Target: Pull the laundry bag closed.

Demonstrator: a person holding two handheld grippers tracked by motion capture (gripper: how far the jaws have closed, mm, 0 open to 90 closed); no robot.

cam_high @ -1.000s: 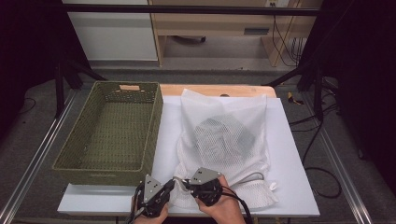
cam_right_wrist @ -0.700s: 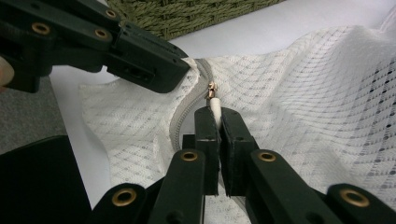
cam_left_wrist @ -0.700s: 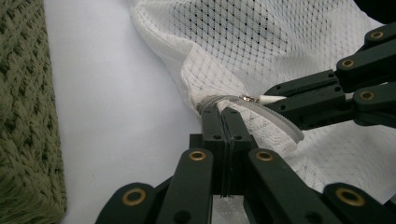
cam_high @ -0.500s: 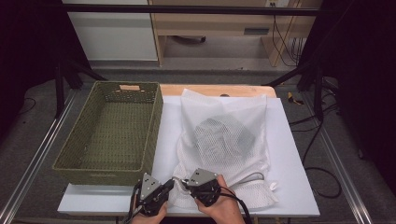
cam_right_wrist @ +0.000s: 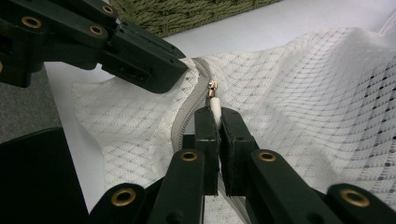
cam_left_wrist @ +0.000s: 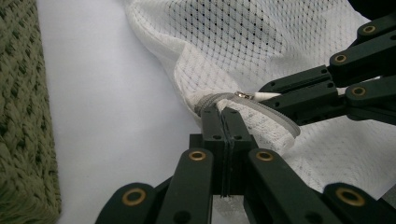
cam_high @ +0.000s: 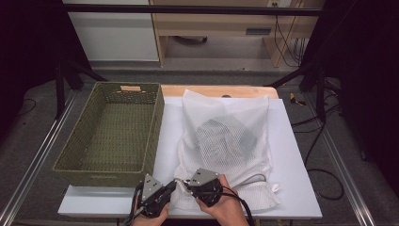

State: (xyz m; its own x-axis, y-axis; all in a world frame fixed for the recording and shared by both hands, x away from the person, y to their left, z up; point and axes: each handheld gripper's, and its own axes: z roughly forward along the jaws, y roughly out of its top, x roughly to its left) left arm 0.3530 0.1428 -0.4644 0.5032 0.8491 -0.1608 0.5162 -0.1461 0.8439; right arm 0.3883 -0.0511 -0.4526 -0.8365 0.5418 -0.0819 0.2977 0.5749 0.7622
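A white mesh laundry bag (cam_high: 226, 136) with dark clothing inside lies on the white table, its zippered end toward the near edge. My left gripper (cam_high: 170, 186) is shut on the bag's corner beside the grey zipper (cam_left_wrist: 261, 109); its jaws (cam_left_wrist: 223, 116) pinch the fabric at the zipper's end. My right gripper (cam_high: 186, 184) is shut on the white zipper pull (cam_right_wrist: 215, 105), whose brass slider (cam_right_wrist: 213, 87) sits just beyond the jaw tips (cam_right_wrist: 215, 119). The two grippers meet nearly tip to tip at the bag's near left corner.
A green woven basket (cam_high: 115, 132) stands on the left half of the table, close beside the bag, with nothing in it. The table's near edge (cam_high: 188, 214) runs just under both hands. Cables hang off the right side (cam_high: 324, 179).
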